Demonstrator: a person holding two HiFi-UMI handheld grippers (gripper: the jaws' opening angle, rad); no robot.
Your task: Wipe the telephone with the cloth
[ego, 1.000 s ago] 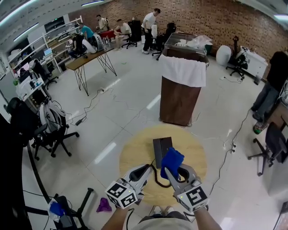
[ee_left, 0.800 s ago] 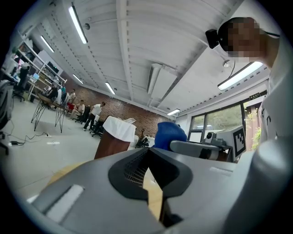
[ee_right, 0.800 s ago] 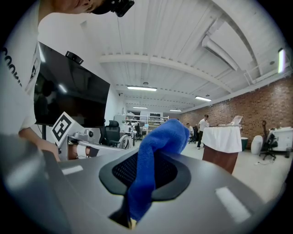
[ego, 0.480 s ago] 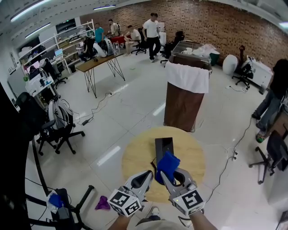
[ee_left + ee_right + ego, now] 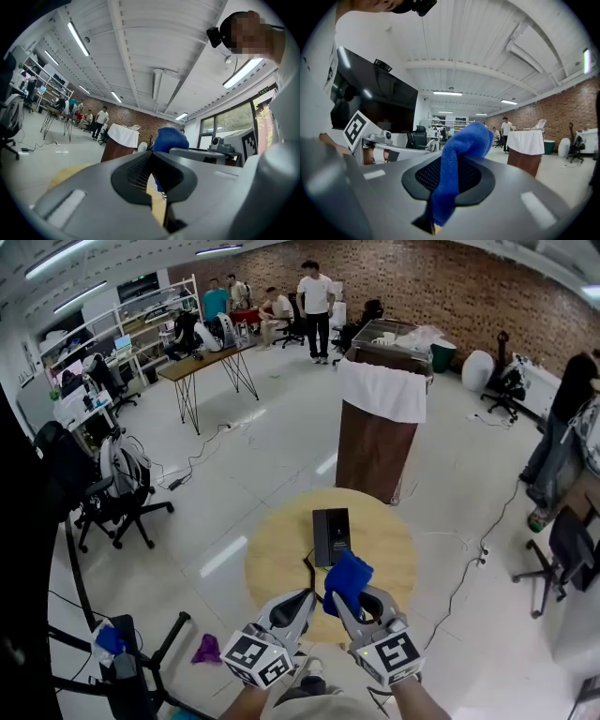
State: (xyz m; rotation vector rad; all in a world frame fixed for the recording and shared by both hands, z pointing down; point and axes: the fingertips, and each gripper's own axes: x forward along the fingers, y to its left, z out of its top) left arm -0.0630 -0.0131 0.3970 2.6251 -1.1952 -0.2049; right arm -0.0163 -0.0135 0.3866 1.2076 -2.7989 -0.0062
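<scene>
The right gripper (image 5: 446, 180) pinches the blue cloth (image 5: 466, 136) between its jaws. The cloth runs down the seam between the pads, and a rounded wad stands out past the jaw tips. The left gripper (image 5: 151, 176) has its jaws pressed together with nothing between them. The cloth shows only beyond its tips, off to the right.

The telephone (image 5: 331, 536) lies flat on the round wooden table (image 5: 277, 559), ahead of both pairs of jaws and lower than them, just beyond the wad of cloth. Its dark cord (image 5: 312, 570) curls on the wood between the telephone and the left jaws.

The cloth looks soft, light and floppy, so the free wad is probably the part to press onto the telephone. The pinch near its end seems a fair hold. The telephone looks slim, stiff and smooth, and it may well slide on the wood under a wipe. Steadying it at a long edge with the closed left jaws would likely help.

Only the head view shows the telephone and cord. Only the gripper views show how the pads meet.
</scene>
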